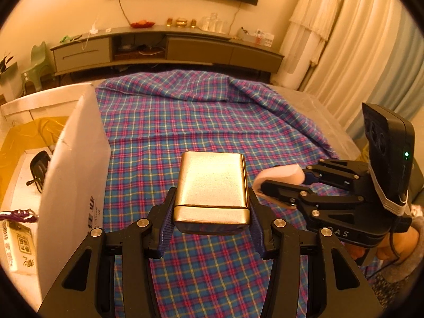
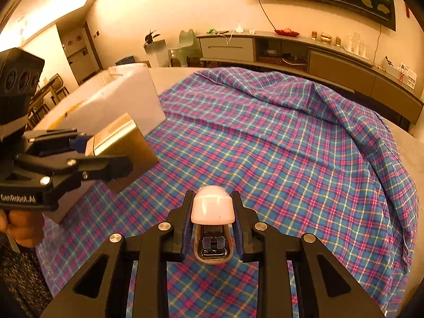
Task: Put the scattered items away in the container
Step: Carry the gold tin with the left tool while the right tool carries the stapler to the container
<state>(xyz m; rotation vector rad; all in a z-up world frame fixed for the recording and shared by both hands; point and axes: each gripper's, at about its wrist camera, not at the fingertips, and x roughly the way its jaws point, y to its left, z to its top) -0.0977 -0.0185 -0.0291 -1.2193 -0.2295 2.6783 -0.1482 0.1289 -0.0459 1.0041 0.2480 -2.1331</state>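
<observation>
Left gripper (image 1: 212, 204), seen along its own fingers, pinches a gold metal tin (image 1: 212, 188) by its two long sides, the pads pressed flat against it and the tin held clear above the cloth. Right gripper (image 2: 212, 220), pointing in from the right of the left view, is clamped on a small pink-topped stapler (image 2: 212, 206), its open metal mouth facing the camera in the right wrist view; the stapler too hangs above the cloth. Beneath both lies a plaid cloth (image 1: 201, 116) in blue, pink and yellow, spread over a pale table (image 2: 408, 143) and rucked into folds toward the far right. At the left edge of the cloth stands the white cardboard box (image 1: 71, 159), its near flap upright and bearing printed characters. Inside, in the left wrist view, are a yellow sheet or bag (image 1: 23, 137) toward the far side, a black clip-like object (image 1: 39, 167) on a white surface, and, nearer, a small printed packet (image 1: 20, 249) with a purple cord (image 1: 18, 216) just above it. The tin is just right of the flap, beside the box and not over it.
</observation>
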